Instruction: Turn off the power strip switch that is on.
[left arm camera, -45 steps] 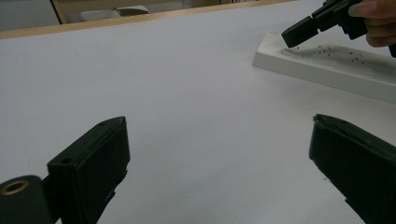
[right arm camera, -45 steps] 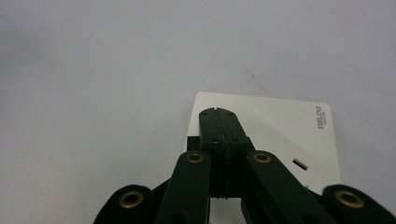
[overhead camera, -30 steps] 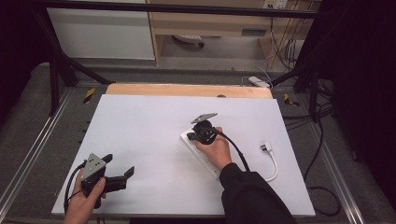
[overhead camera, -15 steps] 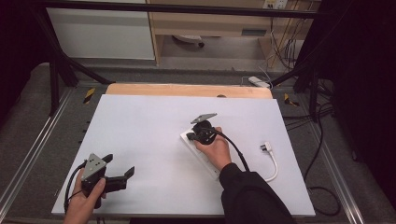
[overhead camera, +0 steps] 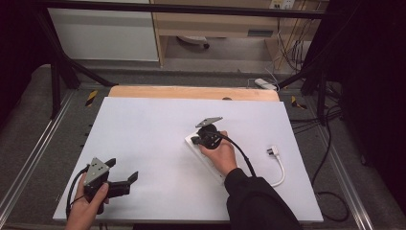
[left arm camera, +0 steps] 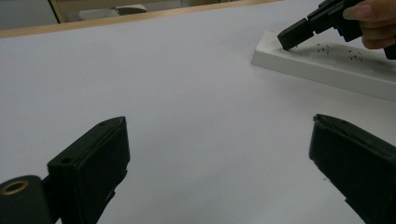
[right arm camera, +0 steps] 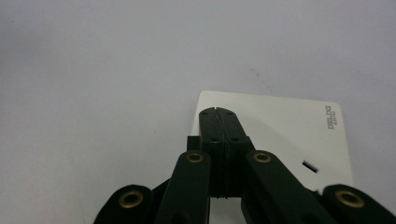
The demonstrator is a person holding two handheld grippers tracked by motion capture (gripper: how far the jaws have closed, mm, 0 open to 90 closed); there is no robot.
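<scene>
High view: white power strip [overhead camera: 207, 158] lies centre-right of the frame on the white table top [overhead camera: 143, 134], running diagonally, mostly under the person's right hand [overhead camera: 221, 154]. Its white cord [overhead camera: 280, 172] curls out right and ends at the plug [overhead camera: 272, 151], lying loose right of centre, well apart from any socket. Right gripper [overhead camera: 197, 140] sits at the strip's upper-left end with jaws closed together, nothing between them; whether the tips press the strip or hover just over it I can't tell.

Right gripper view: closed tips [right arm camera: 218, 115] sit over the rounded end of the strip [right arm camera: 299, 126], centre of frame, brand print at right edge, one slot at lower right.

Left gripper view: strip [left arm camera: 327, 65] upper right, right gripper's tip [left arm camera: 292, 39] at its near end, by the socket holes.

Left gripper [overhead camera: 125, 170], lower left in the high view, jaws wide open and empty, well apart from the strip.

Progress, my read: early stage. Strip is being pinned or poked at one end, maybe a switch. Nothing plugged in, plug untouched, left gripper idle. Most of the work looks still to come.
</scene>
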